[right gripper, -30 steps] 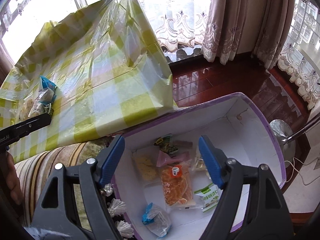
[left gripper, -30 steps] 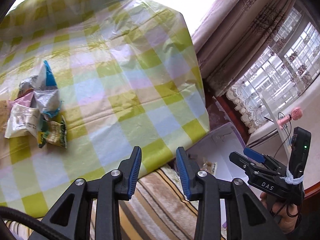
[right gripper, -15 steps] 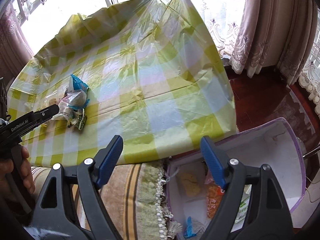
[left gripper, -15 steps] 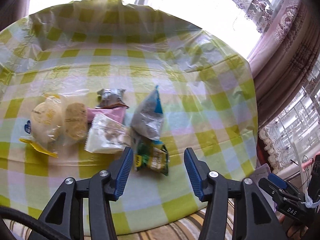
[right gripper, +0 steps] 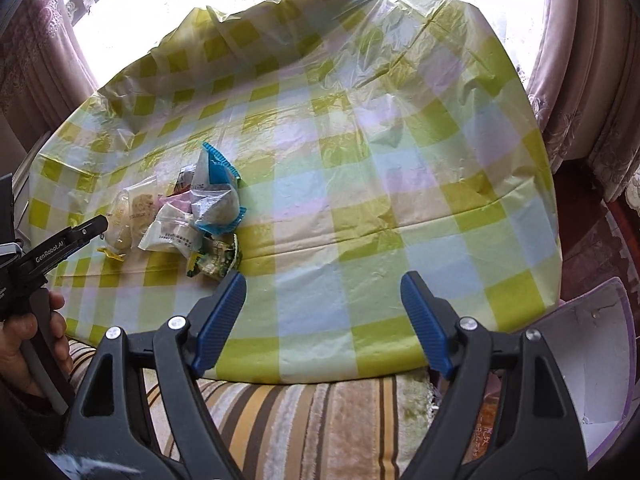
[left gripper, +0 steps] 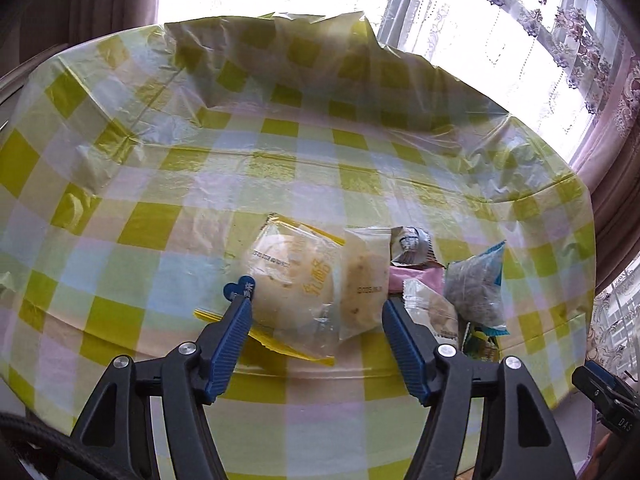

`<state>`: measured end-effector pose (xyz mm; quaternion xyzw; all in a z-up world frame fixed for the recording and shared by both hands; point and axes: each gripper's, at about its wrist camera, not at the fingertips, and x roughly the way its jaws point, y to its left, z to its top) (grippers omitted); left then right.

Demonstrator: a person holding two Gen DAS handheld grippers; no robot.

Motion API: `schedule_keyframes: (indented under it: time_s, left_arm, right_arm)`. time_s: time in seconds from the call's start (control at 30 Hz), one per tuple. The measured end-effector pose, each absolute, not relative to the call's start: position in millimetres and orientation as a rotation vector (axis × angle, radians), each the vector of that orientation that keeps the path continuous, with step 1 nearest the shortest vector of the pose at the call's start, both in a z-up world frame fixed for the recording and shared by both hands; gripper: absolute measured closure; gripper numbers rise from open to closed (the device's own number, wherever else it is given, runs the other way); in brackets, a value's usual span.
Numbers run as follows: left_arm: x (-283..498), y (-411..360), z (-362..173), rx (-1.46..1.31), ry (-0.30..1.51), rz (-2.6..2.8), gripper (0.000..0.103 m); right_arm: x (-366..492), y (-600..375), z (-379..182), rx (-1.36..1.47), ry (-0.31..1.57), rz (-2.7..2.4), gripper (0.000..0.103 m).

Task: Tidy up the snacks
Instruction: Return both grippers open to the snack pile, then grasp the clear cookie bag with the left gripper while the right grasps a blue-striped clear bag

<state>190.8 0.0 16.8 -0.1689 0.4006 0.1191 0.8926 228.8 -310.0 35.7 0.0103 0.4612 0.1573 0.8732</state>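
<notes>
A pile of snack packets lies on the green-checked tablecloth (left gripper: 200, 208). In it are a round bun in a clear, yellow-edged wrapper (left gripper: 292, 284), a pale cake packet (left gripper: 362, 288), a blue-edged clear bag (left gripper: 476, 288) and a green packet (left gripper: 482, 344). My left gripper (left gripper: 317, 305) hovers just before the bun. Its jaws are opening; the bun and cake packet show between the fingers, untouched. My right gripper (right gripper: 324, 280) stands open and empty over the table's near edge, to the right of the pile (right gripper: 180, 216).
A white box with a purple rim (right gripper: 592, 360) sits low at the right, beside the table. A striped cloth (right gripper: 320, 420) covers the front edge. Curtains (right gripper: 580, 80) and bright windows ring the table. A hand (right gripper: 24, 344) holds the left gripper's handle.
Both grippers swung away from the box toward the table. The left one came in over the snack pile and its jaws widened. The right one's jaws stayed wide.
</notes>
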Motion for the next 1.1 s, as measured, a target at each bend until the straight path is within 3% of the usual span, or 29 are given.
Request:
schedule_keyframes:
  time_s: [0.13,0.33,0.6,1.1]
  left_arm:
    - [194,9,11,-0.326,0.849,0.245,0.029]
    - [194,8,15,-0.395,0.823,0.09,0.03]
    - [212,-12,4,-0.42,0.856,-0.018,0.053]
    - [249,-14,-23,-0.358,0.923,0.079,0.057]
  right_arm:
    - [236,-289,34,0.003,0.955,0.352,0.021]
    - [249,-263,32,0.01,0.931,0.367,0.021]
    - [263,-219,27,-0.022,0.882,0.401,0.021]
    - [291,-185,4,-0.049,0.886,0.393,0.021]
